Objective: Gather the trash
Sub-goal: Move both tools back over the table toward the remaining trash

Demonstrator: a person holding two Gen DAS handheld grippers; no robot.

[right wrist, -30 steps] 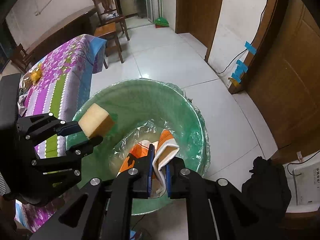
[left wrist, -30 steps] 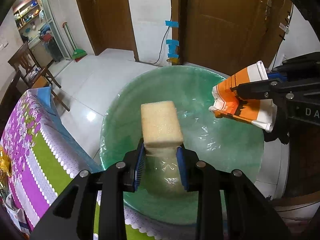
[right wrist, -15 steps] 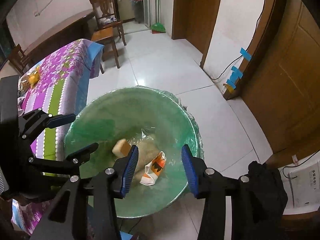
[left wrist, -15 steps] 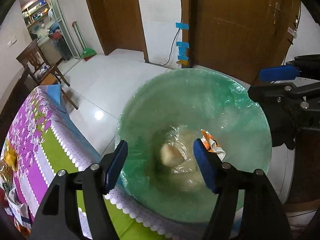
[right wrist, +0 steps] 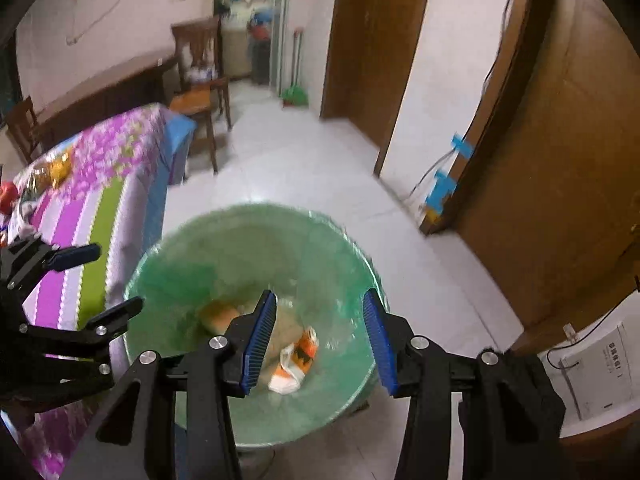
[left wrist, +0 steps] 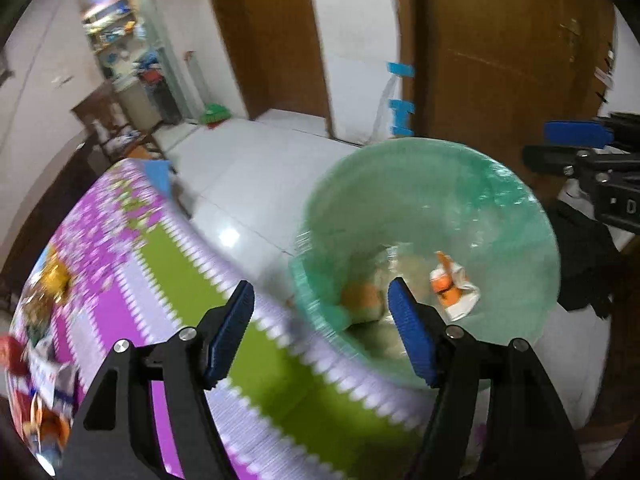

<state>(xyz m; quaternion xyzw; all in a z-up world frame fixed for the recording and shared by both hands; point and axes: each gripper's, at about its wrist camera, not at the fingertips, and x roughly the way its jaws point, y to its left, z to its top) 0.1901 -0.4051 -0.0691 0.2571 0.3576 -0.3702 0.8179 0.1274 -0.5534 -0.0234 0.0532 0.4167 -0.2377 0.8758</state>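
A round bin lined with a green plastic bag stands on the floor beside the table. At its bottom lie a yellow sponge and a crumpled orange and white wrapper. My left gripper is open and empty, above the table edge and the bin's left rim. My right gripper is open and empty above the bin. Each gripper shows in the other's view: the right, the left.
A table with a purple, green and white cloth stands left of the bin, with small items at its far end. A wooden chair, brown doors and a black cloth on the white tiled floor surround the bin.
Both grippers opened and dropped the sponge and the wrapper into the bin. Both have since drawn back and up; the left one swung left over the table edge.
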